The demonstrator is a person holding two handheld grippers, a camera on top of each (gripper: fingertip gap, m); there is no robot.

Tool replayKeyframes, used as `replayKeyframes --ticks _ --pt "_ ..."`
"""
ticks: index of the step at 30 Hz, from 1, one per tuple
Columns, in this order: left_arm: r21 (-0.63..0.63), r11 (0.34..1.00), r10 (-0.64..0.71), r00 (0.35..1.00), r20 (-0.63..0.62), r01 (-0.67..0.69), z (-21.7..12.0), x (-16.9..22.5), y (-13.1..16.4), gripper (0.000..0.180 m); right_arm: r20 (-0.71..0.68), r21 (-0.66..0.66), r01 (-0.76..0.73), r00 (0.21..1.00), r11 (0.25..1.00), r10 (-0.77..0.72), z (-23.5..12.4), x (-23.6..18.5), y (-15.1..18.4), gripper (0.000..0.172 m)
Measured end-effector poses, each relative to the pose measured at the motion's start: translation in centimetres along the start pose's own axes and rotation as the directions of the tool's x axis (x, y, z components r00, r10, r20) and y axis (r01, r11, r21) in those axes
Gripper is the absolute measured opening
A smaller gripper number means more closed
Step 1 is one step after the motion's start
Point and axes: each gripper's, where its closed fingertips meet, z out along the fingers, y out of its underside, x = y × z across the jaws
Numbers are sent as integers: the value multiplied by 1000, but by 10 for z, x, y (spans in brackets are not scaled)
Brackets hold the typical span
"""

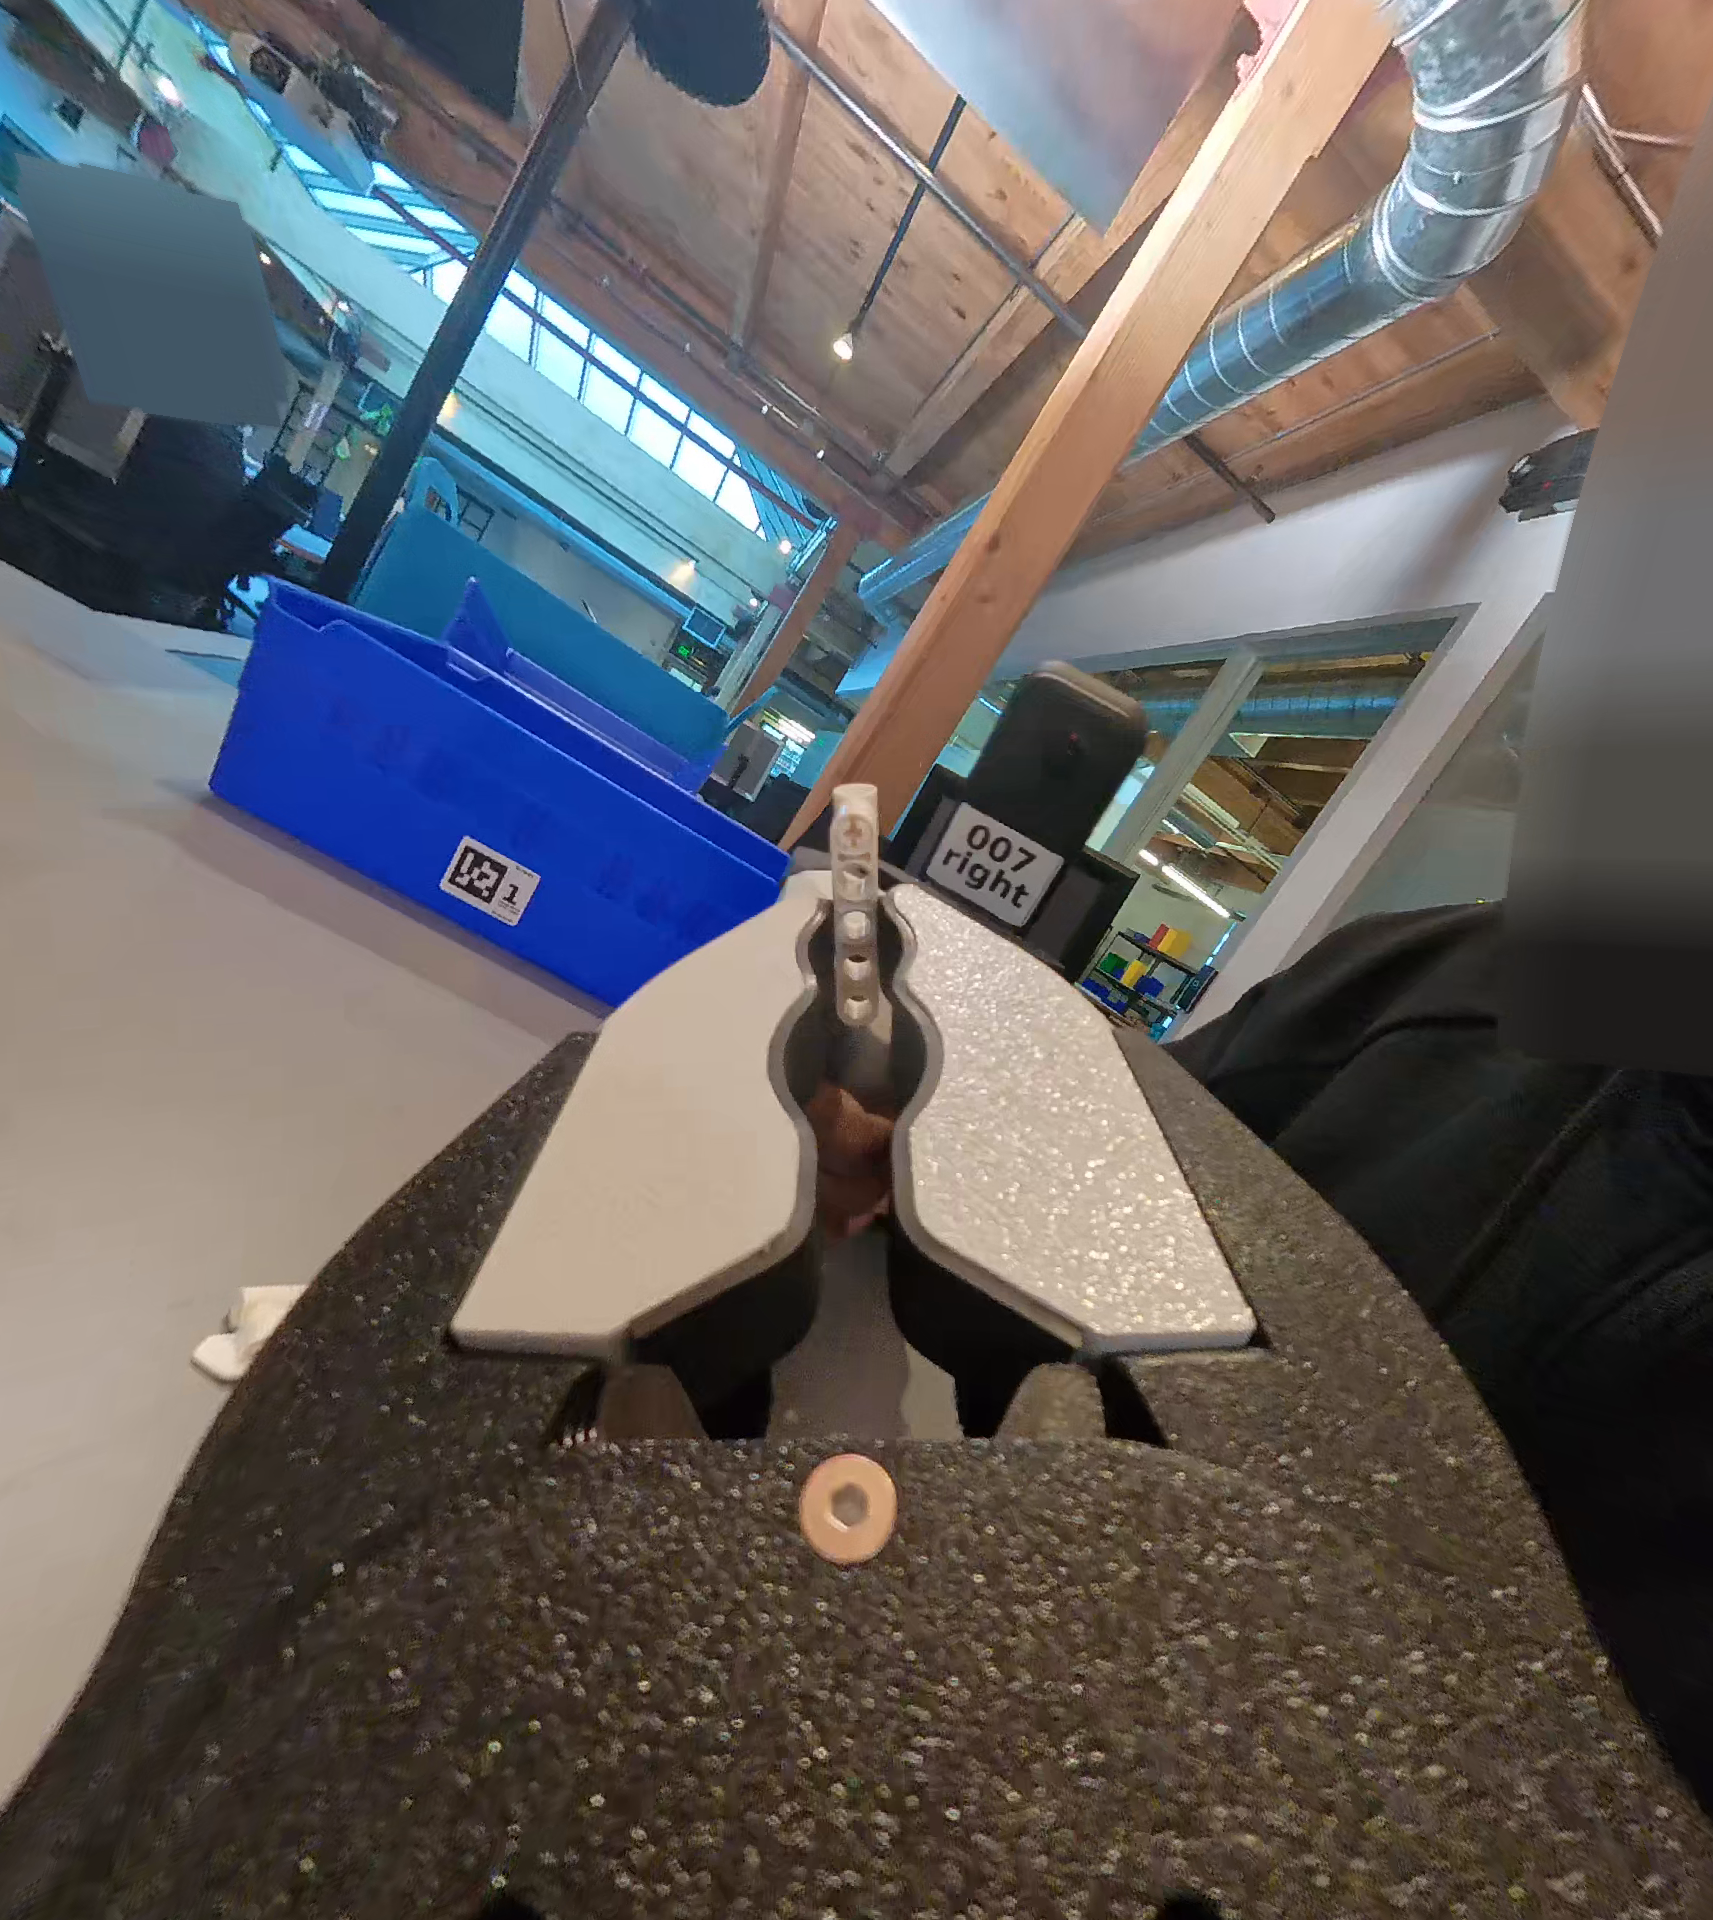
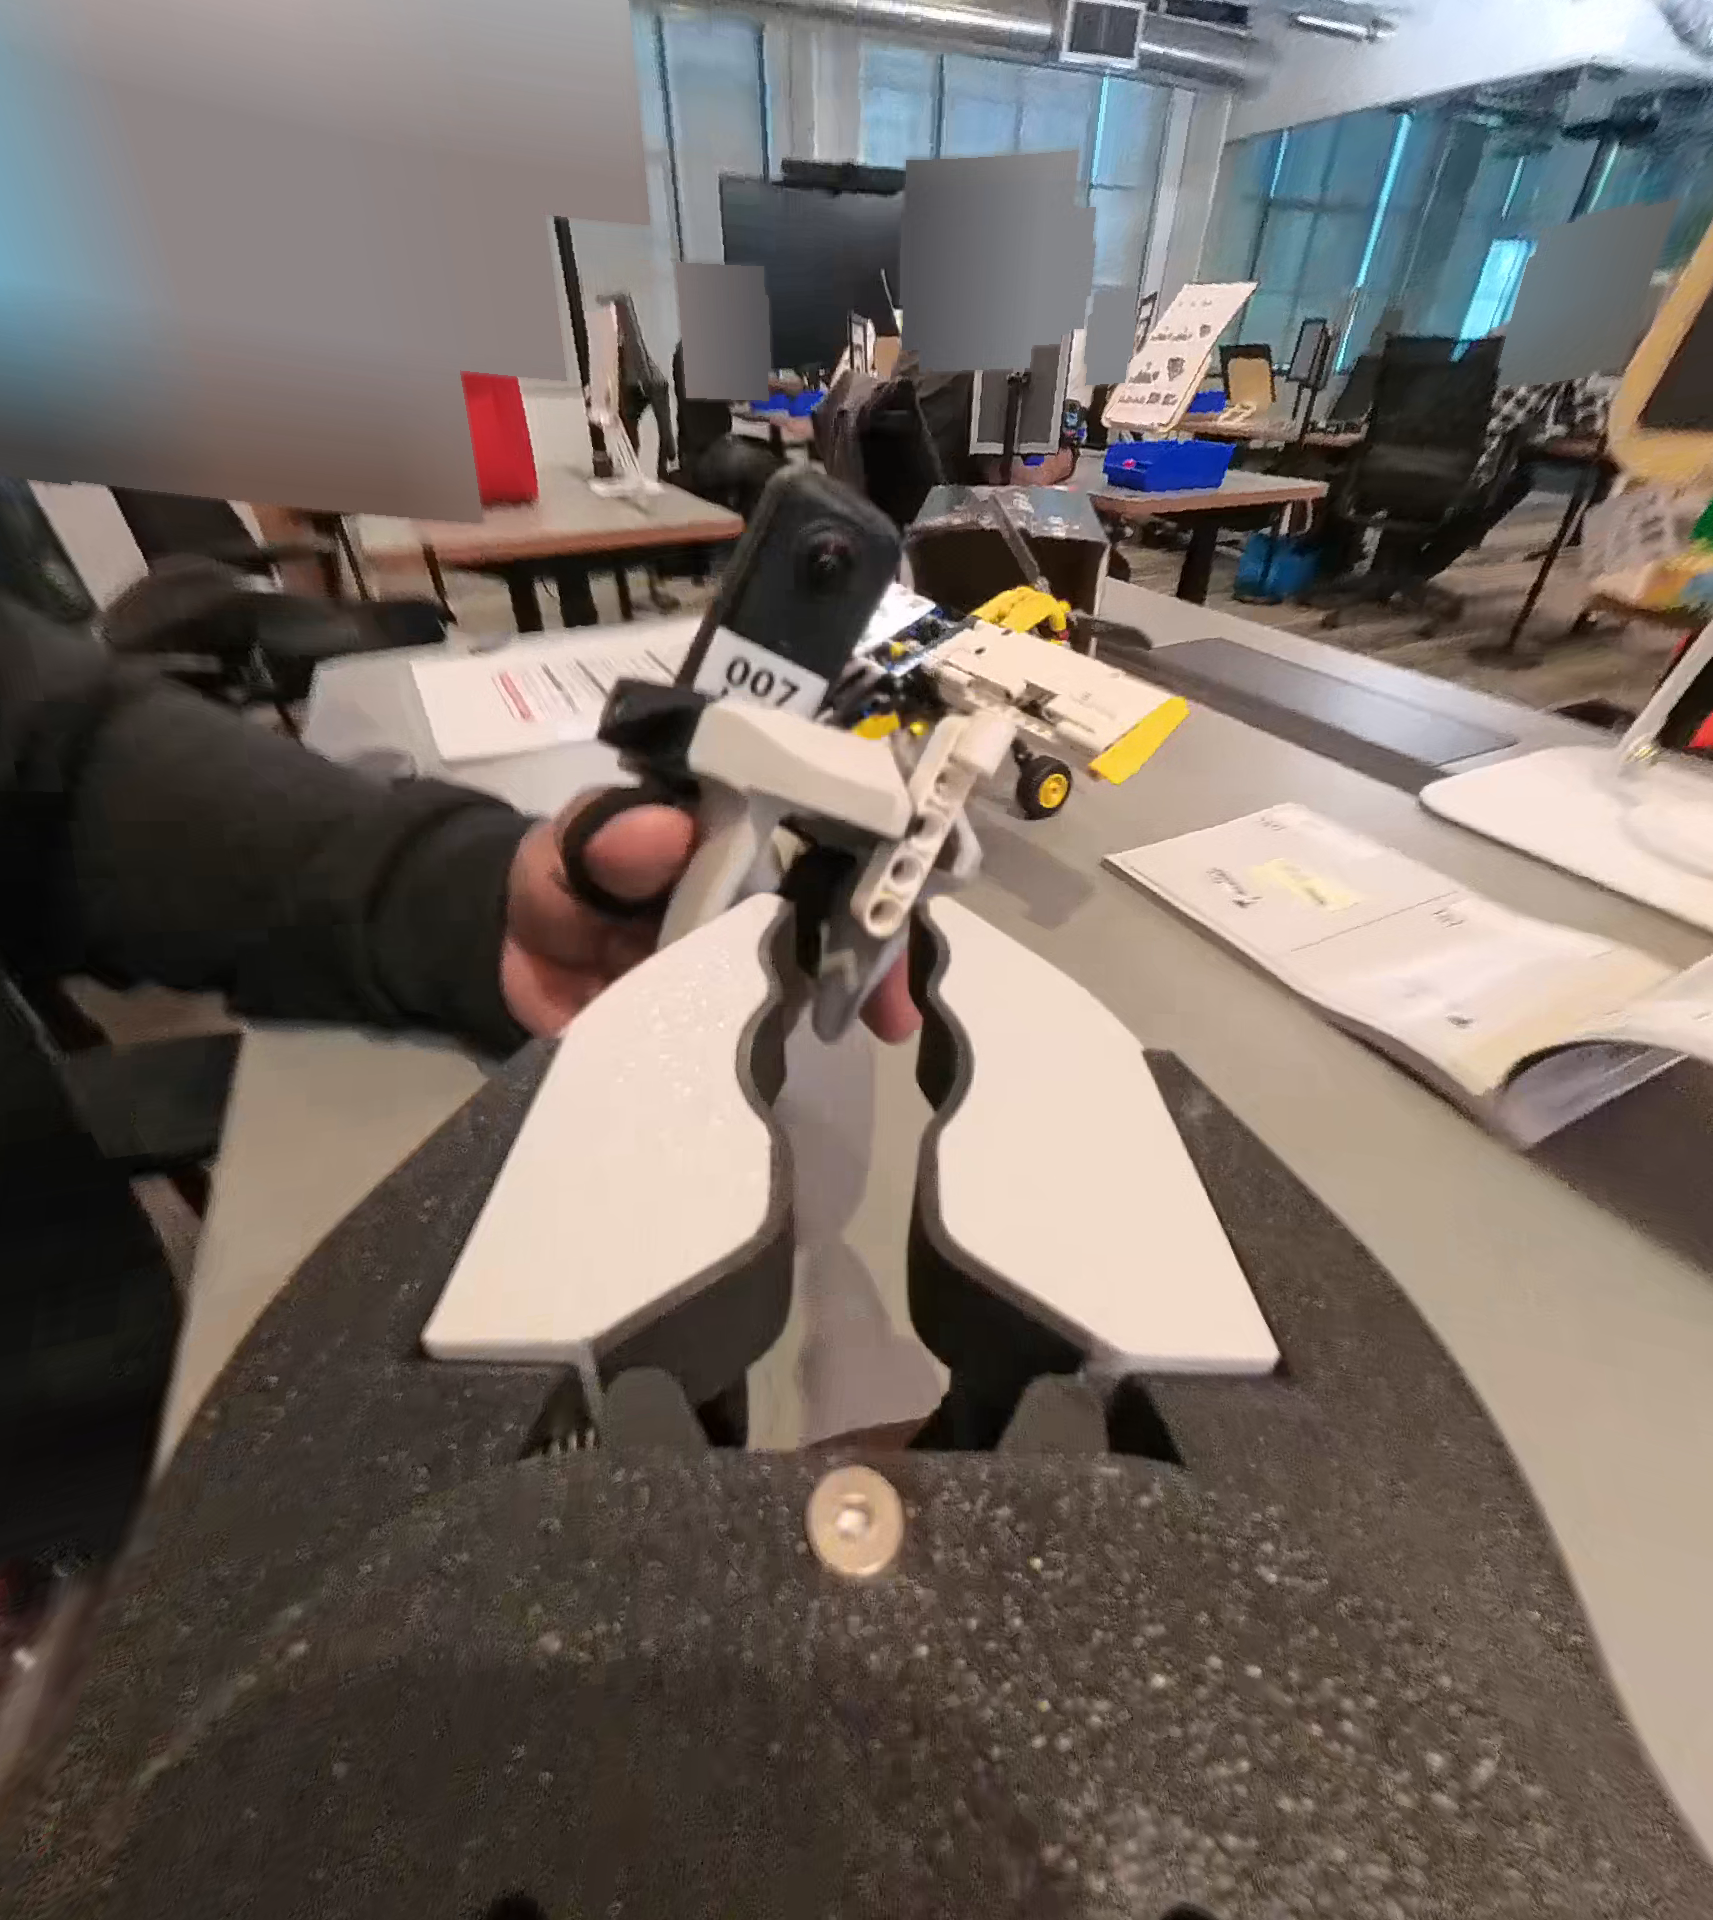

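Grey table under an open workshop with timber beams is what I'm working over. Nearest, my left tool is nearly closed on a white perforated beam, both pads against it, the beam's tip poking past the fingertips. My right tool stands partly open with nothing in it; the beam's lower end hangs just in front of its fingertips. The grip looks narrow to me, so I judge the beam could pivot or slip if the right tool bumps it. Farther off sit an open instruction booklet, a white and yellow brick plane and a blue bin. Writing: white number labels on both tools' cameras and a square code sticker on the bin; I leave them unread
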Motion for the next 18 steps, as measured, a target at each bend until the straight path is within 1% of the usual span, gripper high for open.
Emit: replayKeyframes --ticks 2,3,5,10,15,18 --pt "17 1000 11 1000 -11 -11 1 3 -1 7 2 34 -90 996 995 90 3 0 -4 19" --pt "16 1000 15 1000 -15 -15 0 4 -1 8 -6 46 -119 993 992 119 4 1 -5 12" --pt "1 1000 24 1000 -7 -24 -1 3 0 8 -12 46 -142 990 989 142 4 3 -4 10" --pt "-29 999 37 999 13 -37 -2 2 0 13 -1 35 -143 990 989 143 4 2 -3 8" --pt "-23 998 61 998 3 -61 -2 5 -1 9 7 23 -119 993 993 119 5 0 -3 8" --pt "-4 996 90 996 13 -90 -3 5 -4 8 -1 45 -130 991 990 130 5 0 -5 8"
